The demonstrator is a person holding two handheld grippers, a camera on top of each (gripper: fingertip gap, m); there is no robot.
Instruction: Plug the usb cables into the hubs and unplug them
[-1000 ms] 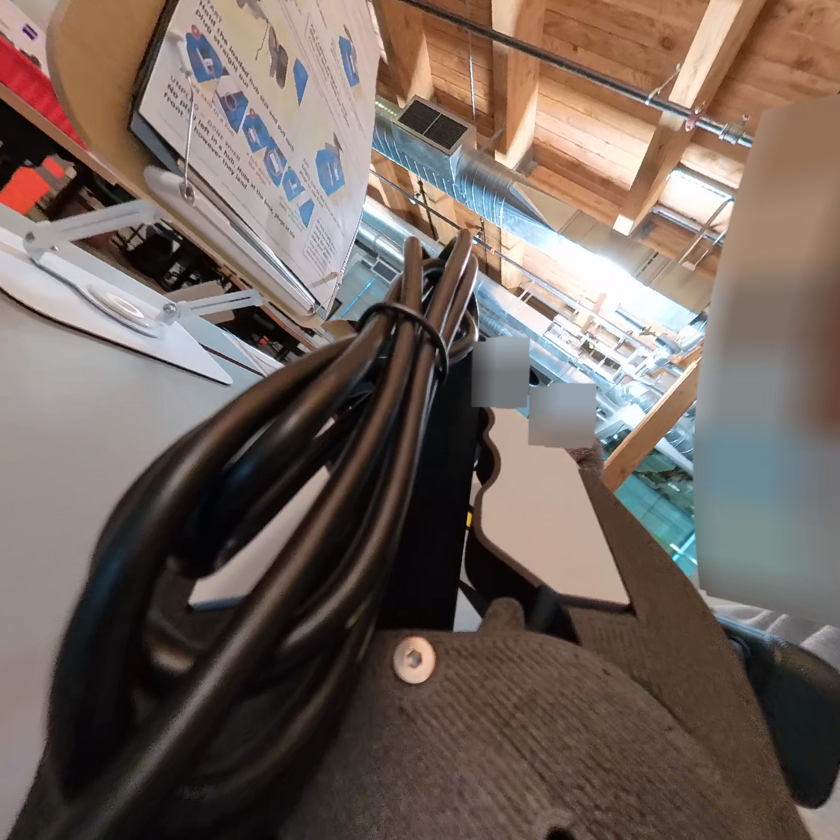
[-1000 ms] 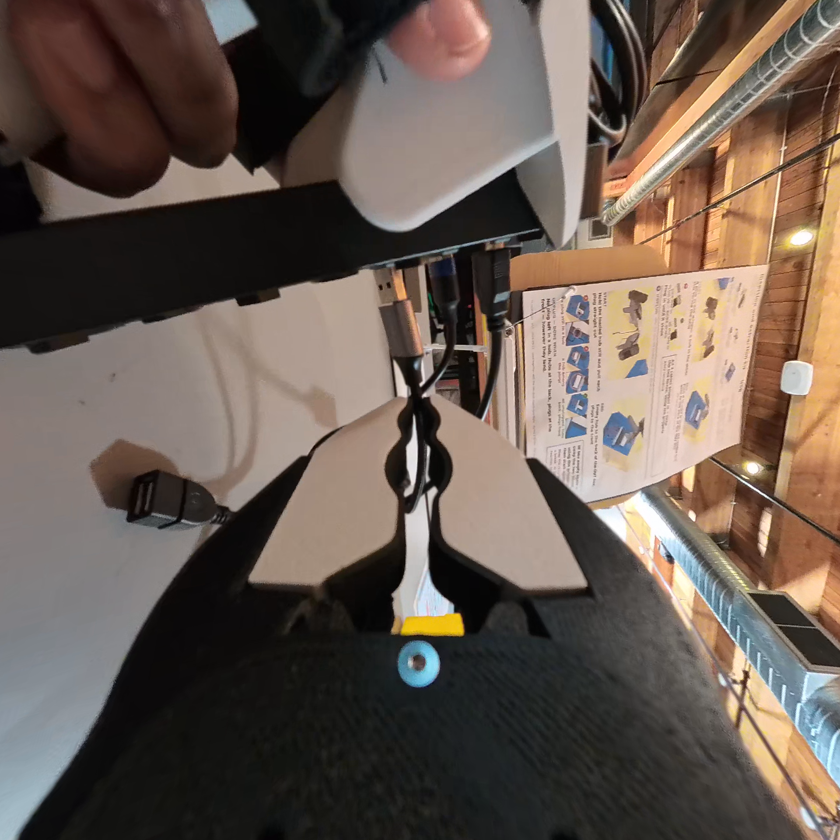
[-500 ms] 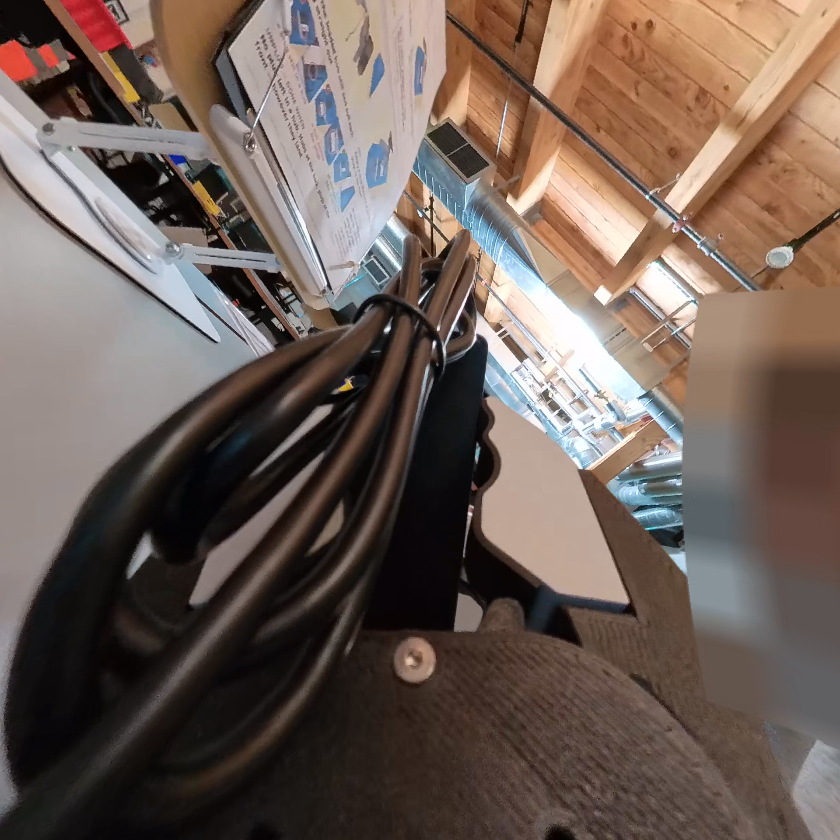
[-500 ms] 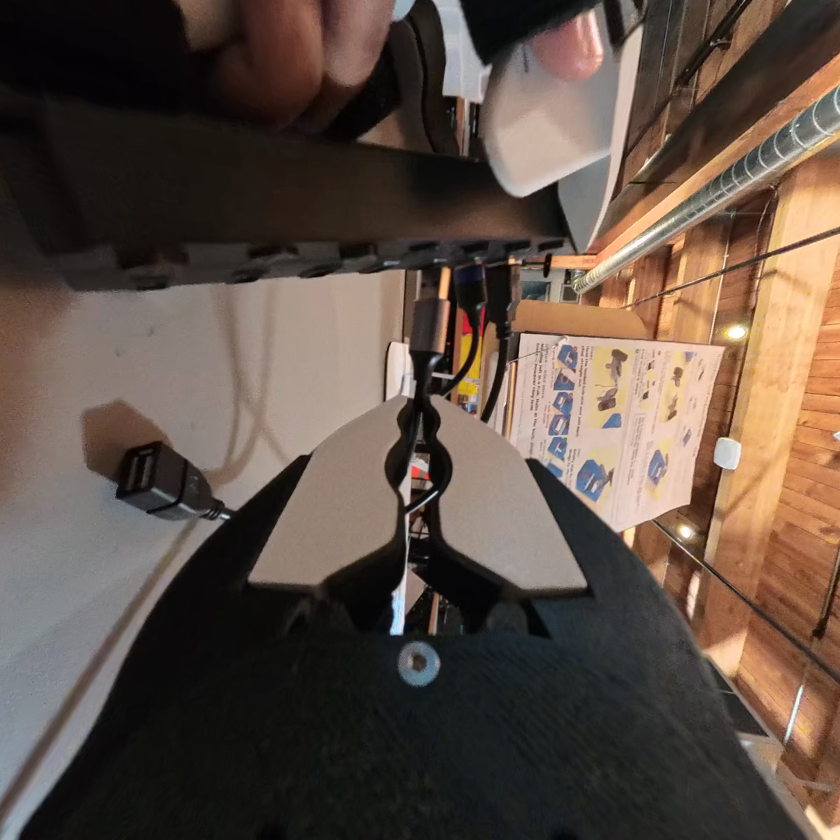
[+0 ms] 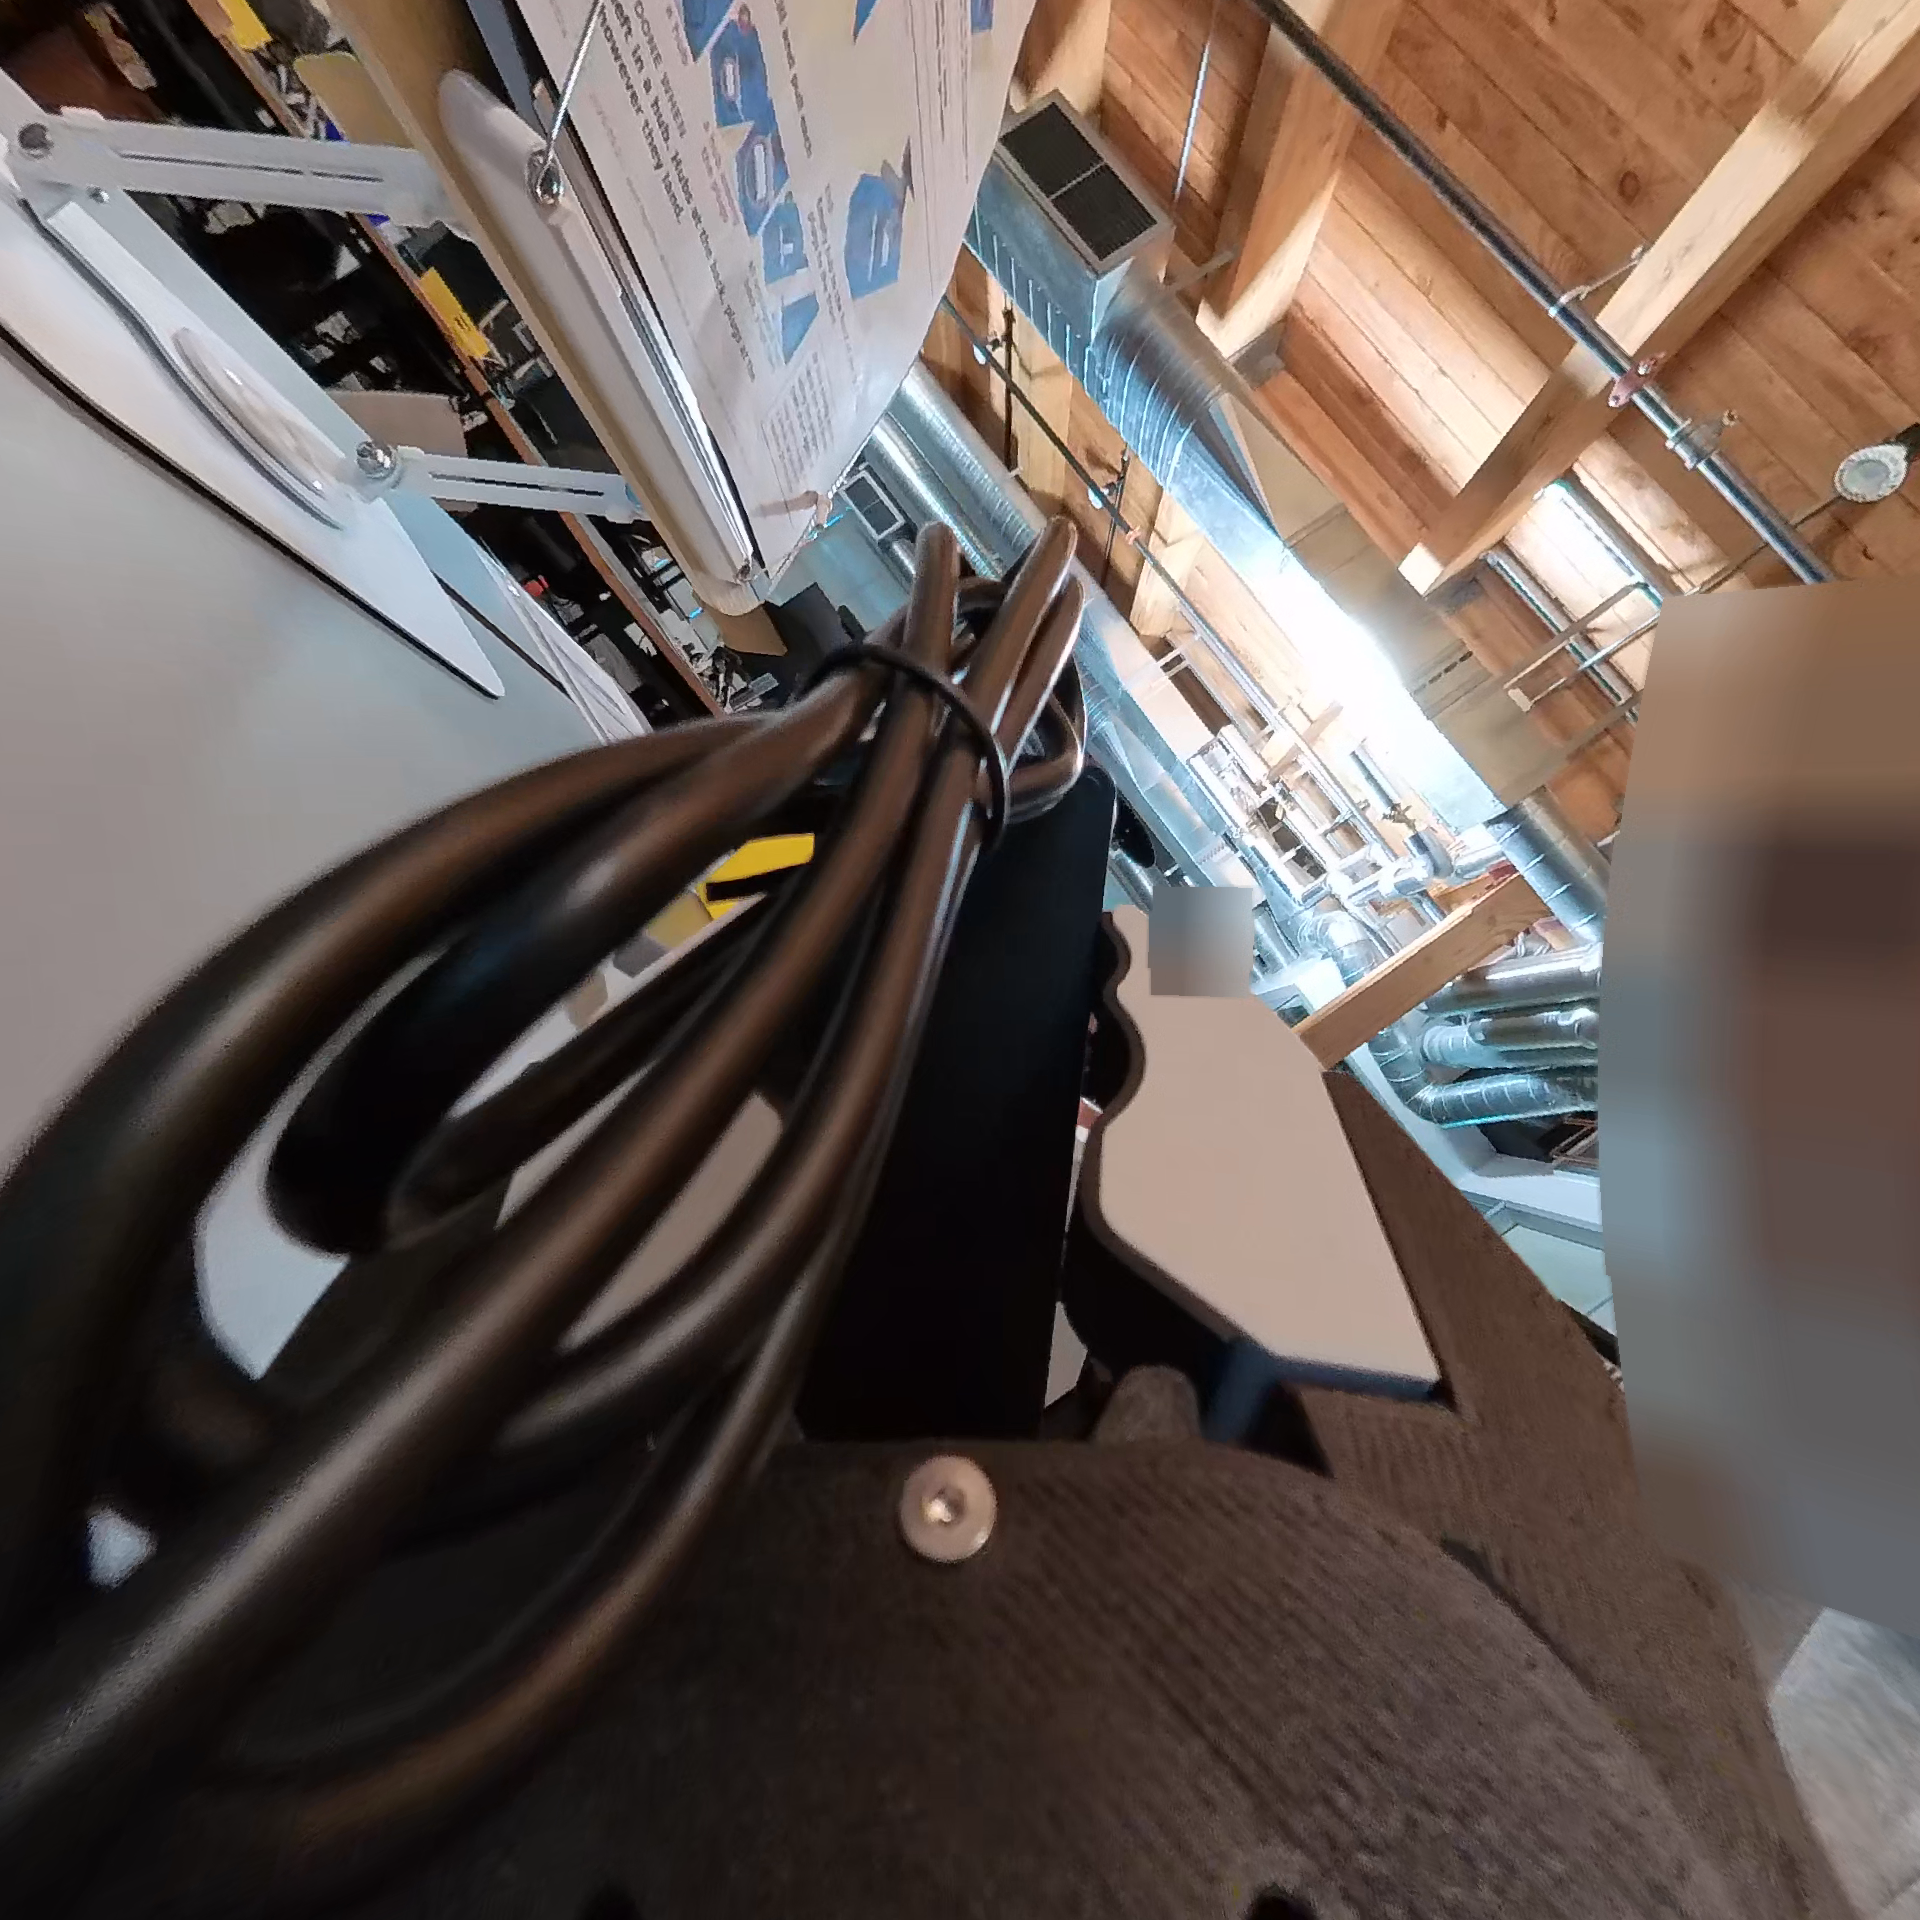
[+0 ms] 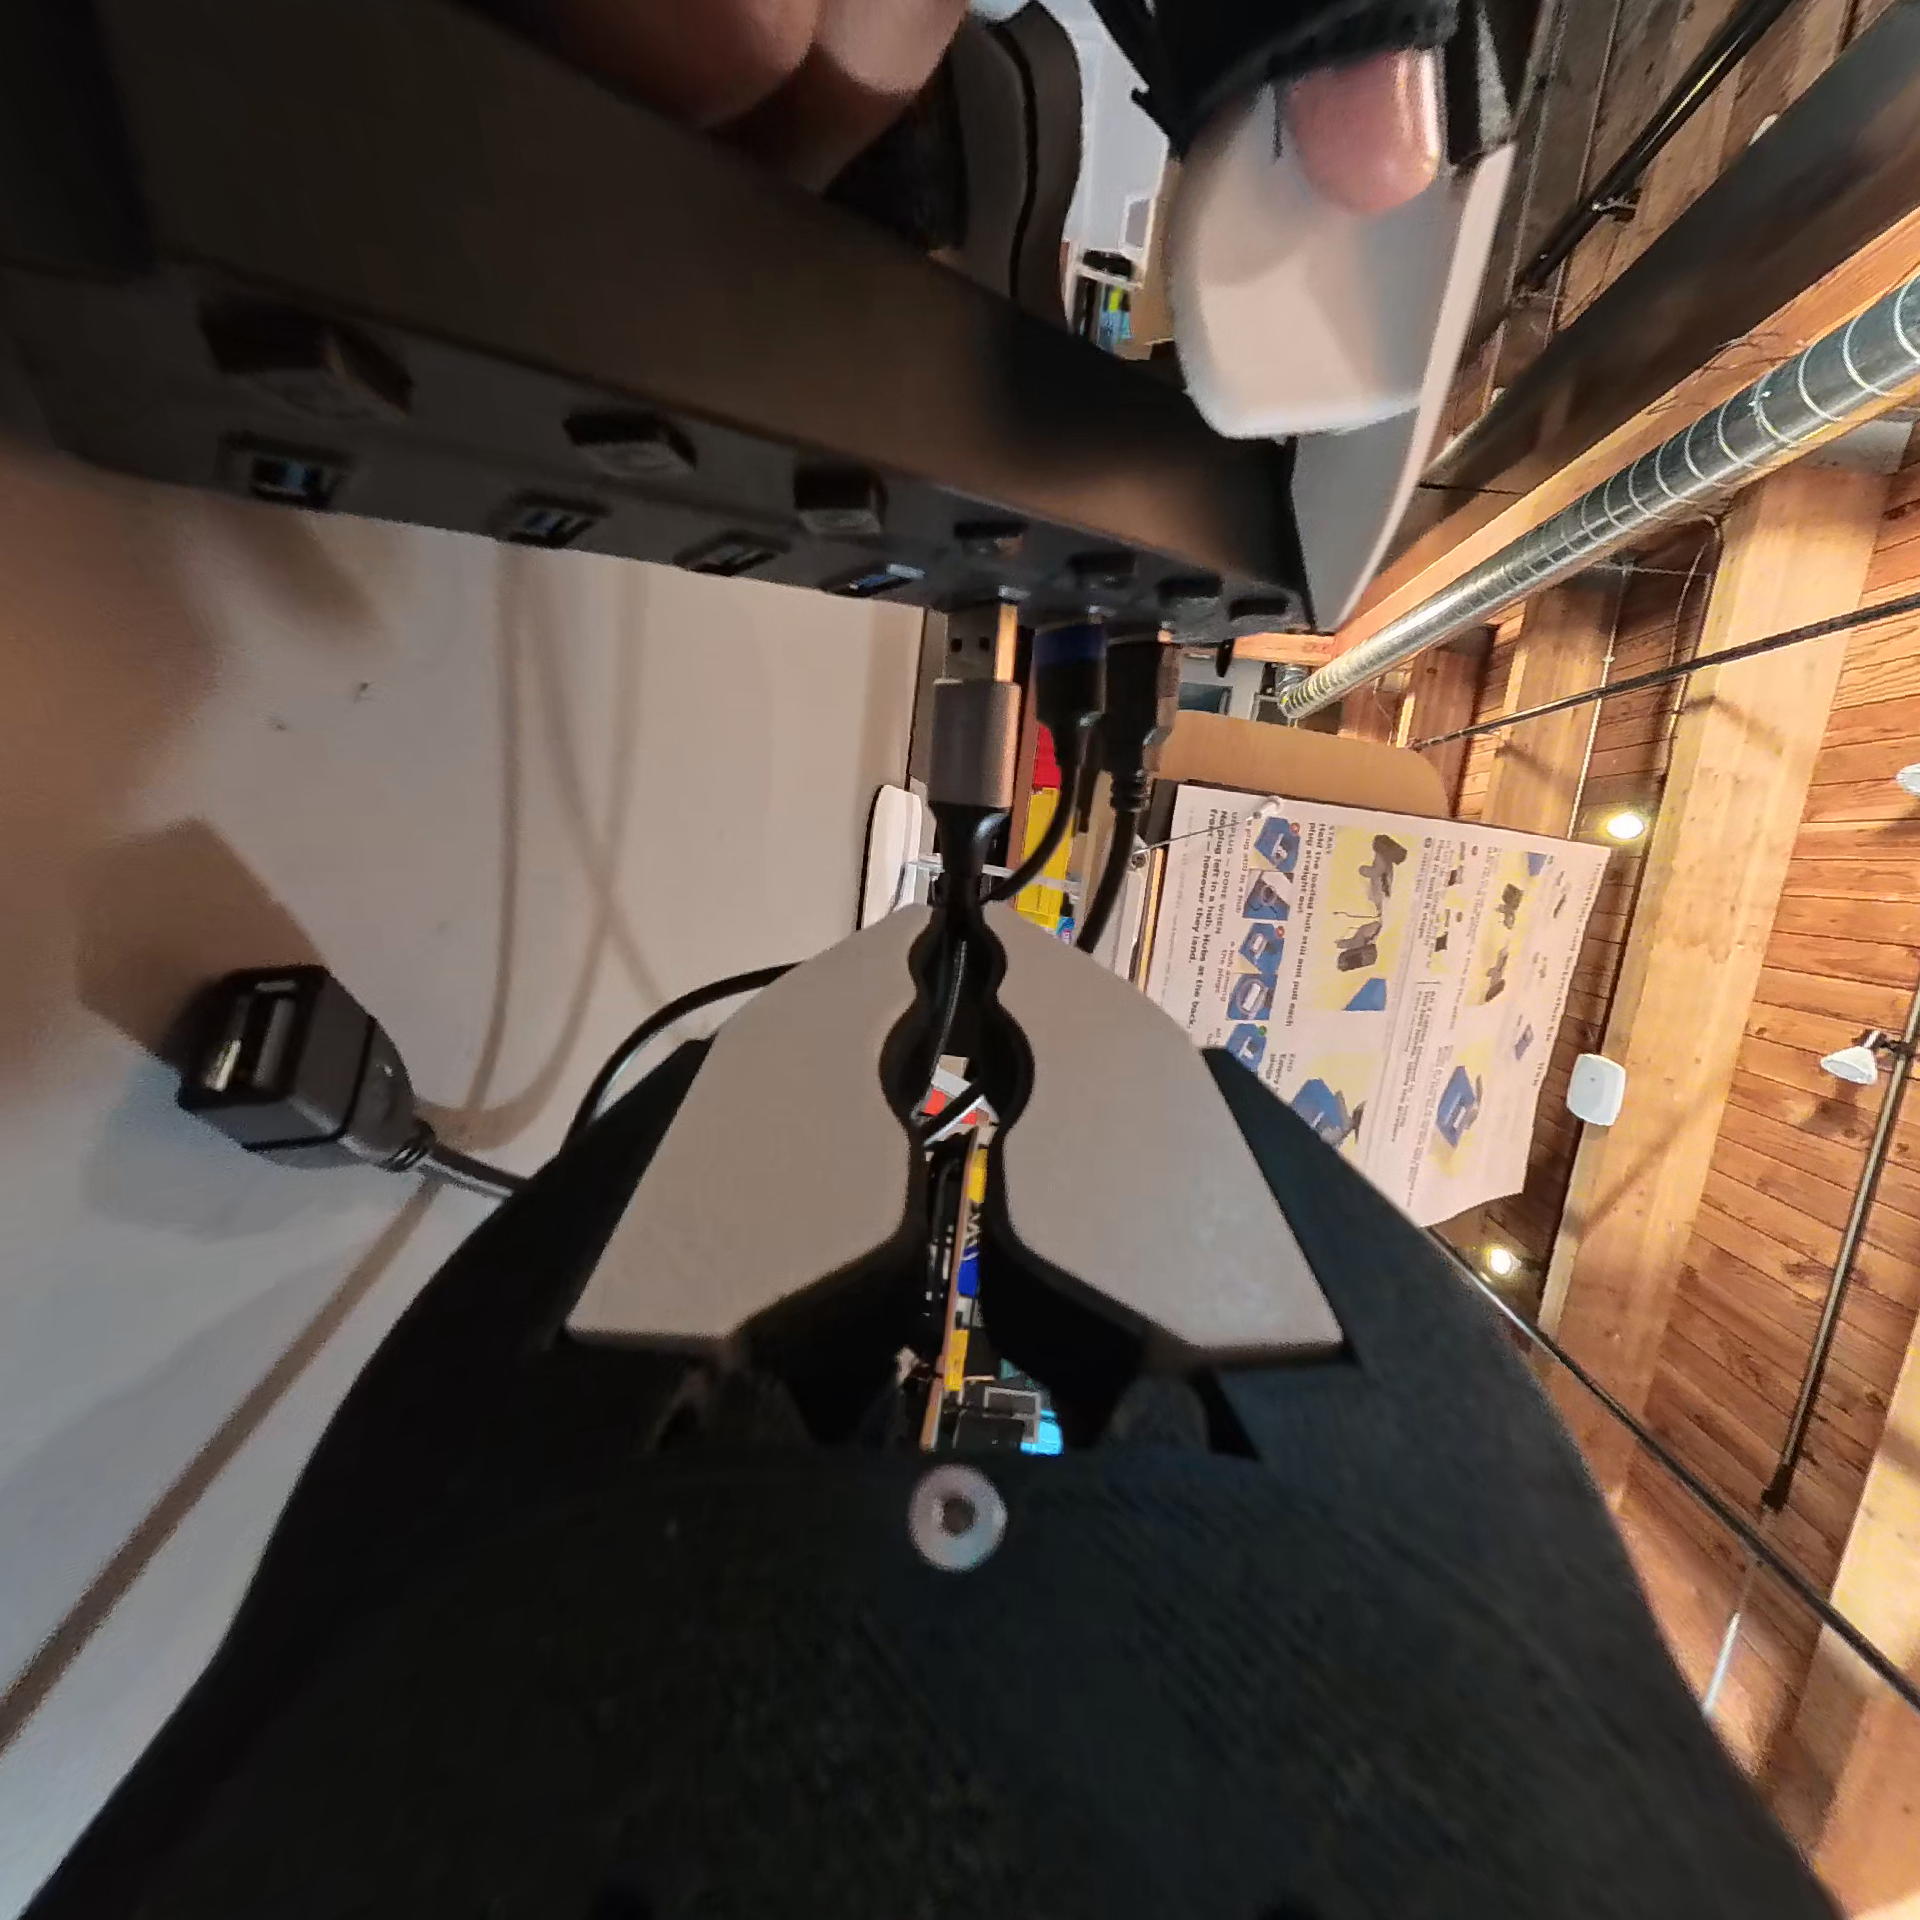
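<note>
In the right wrist view a long black hub (image 6: 623, 343) runs across the top, with a row of ports along its lower edge. My right gripper (image 6: 958, 920) is shut on the thin black cable of a grey USB plug (image 6: 974, 743). The plug's bare metal tip reaches the hub's port row; I cannot tell if it is seated. A blue-collared plug (image 6: 1070, 675) and a black plug (image 6: 1132, 686) sit in ports beside it. In the left wrist view my left gripper (image 5: 1049, 935) is shut on the hub's black edge (image 5: 966, 1091). A tied bundle of black cables (image 5: 623, 1039) hides its left finger.
A black USB socket end (image 6: 281, 1060) on a cable lies on the white table (image 6: 520, 779). An instruction sheet (image 6: 1382, 987) hangs on a white stand (image 5: 260, 416) at the table's back. A hand (image 6: 1361, 114) grips the left gripper's pale handle. Some 8 centimeters of space lies between my two pairs of fingers.
Both views have tilted further toward the ceiling. The hub has swung closer and more slanted in the right wrist view. The grey plug has stayed at the port row. Both grips are unchanged.
</note>
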